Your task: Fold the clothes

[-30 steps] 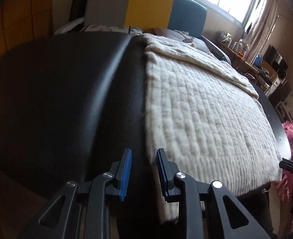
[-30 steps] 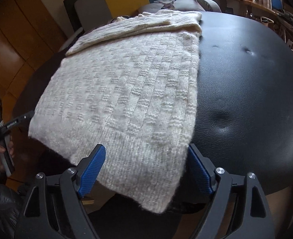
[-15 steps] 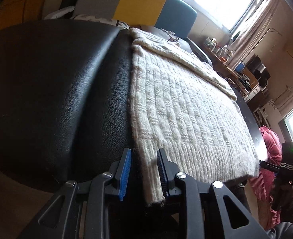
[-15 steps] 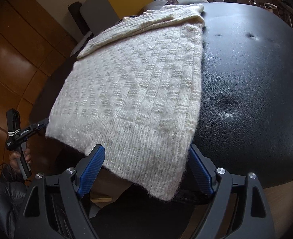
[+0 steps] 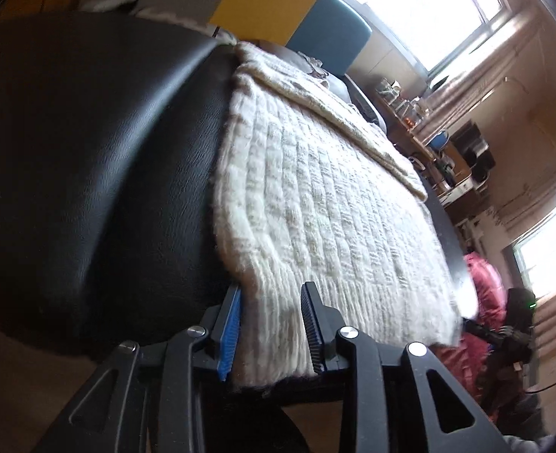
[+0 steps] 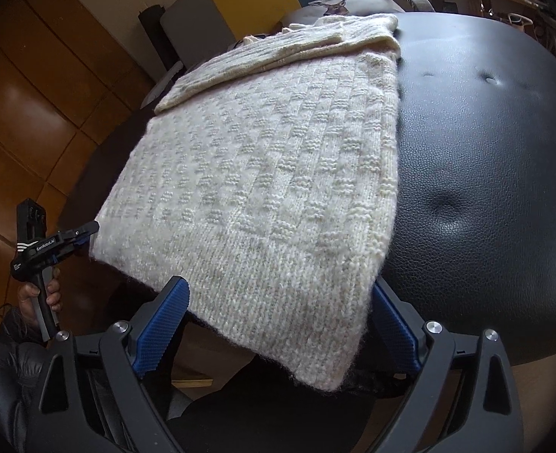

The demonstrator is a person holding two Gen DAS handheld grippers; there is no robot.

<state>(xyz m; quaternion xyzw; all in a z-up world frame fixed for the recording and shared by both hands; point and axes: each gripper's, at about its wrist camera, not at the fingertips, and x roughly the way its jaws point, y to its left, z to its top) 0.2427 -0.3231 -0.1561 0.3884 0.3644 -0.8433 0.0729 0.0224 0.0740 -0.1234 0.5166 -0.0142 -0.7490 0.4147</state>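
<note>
A cream knitted sweater lies flat on a black leather cushion, its sleeves folded across the far end. My left gripper straddles the near left corner of the hem. Its jaws are opening, and the knit sits between the blue pads without being squeezed. In the right wrist view the sweater hangs a little over the cushion edge. My right gripper spans the hem's near right corner, jaws opening wide, pads clear of the knit. The left gripper also shows there at the hem's left corner, in a hand.
Chairs with grey, yellow and blue backs stand beyond the cushion. A cluttered shelf runs along the wall under a bright window. A pink cloth hangs at the right. Wooden floor lies to the left.
The left gripper has tilted and shifted from beside the sweater's edge onto its hem corner, and its jaws have widened. The right gripper kept its place while its jaws spread a little more.
</note>
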